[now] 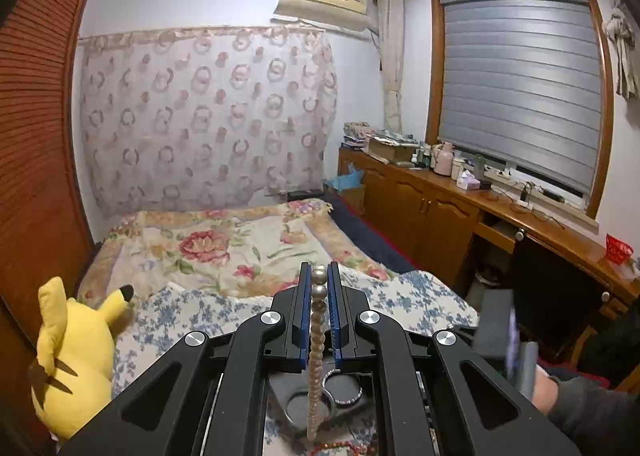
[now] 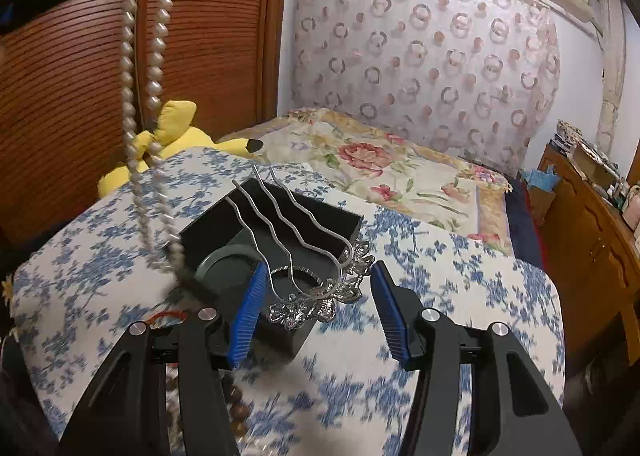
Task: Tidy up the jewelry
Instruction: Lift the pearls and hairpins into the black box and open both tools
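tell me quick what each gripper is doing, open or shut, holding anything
Left gripper: shut on the pearl necklace, which hangs below it.
Right gripper: open, holding nothing; the silver hair comb sits between its fingers.

Right hand-held gripper (image 2: 316,316) with blue pads apart, a silver hairpin (image 2: 296,240) between them, its ornate end low, prongs angled up. Black box (image 2: 332,224) beneath on the blue-flowered bed cover (image 2: 460,296). Pearl necklace (image 2: 136,104) hangs at left. Yellow plush toy (image 2: 180,136) behind.
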A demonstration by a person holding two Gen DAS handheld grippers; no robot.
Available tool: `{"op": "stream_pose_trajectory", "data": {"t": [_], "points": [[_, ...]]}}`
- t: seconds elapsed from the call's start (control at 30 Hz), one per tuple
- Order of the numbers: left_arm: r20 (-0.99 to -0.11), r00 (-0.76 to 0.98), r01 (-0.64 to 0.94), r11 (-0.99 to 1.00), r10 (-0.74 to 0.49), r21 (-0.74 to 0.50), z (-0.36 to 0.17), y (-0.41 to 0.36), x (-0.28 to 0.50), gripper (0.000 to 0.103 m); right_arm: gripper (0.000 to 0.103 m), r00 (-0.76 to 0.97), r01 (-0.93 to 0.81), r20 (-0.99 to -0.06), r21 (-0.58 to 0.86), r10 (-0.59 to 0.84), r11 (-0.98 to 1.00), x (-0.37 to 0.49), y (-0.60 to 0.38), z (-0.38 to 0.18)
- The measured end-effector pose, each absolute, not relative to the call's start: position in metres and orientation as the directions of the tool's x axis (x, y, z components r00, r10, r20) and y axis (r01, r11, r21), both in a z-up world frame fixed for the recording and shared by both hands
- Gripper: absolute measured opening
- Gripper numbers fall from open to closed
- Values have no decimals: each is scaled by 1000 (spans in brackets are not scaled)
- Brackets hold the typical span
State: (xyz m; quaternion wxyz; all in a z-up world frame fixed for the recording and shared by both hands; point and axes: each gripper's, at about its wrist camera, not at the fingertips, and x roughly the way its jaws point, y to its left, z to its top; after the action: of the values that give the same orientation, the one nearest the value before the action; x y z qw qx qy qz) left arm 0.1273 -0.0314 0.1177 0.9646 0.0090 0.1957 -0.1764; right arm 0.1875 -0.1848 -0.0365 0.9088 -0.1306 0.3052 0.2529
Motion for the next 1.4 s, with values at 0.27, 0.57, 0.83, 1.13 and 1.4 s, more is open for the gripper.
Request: {"op": "stream_pose_trajectory", "data": {"t": [0.27,0.57,0.83,1.13,1.4], "points": [[-400,864,316,948,-306,-42,121,-28,152,7,56,622,-578,-676,-55,395,814,223,-160,-58],[-442,844,306,950,-304,-68,106,-25,176,7,59,623,-595,-690,-113,368,796,230,-145,-61],[-463,832,304,949,-307,-82,100,-29,189,7,64,643,-593,-664,-114,383,797,215,-154,-50],[-483,824,296,952,-295,-76,88,-34,201,7,64,667,-563,-632,-80,394,823,199,-178,-41],[-536,803,268,961,-259,-64,51,-29,205,21,64,665,-553,-625,-44,409,832,183,-191,-45]]}}
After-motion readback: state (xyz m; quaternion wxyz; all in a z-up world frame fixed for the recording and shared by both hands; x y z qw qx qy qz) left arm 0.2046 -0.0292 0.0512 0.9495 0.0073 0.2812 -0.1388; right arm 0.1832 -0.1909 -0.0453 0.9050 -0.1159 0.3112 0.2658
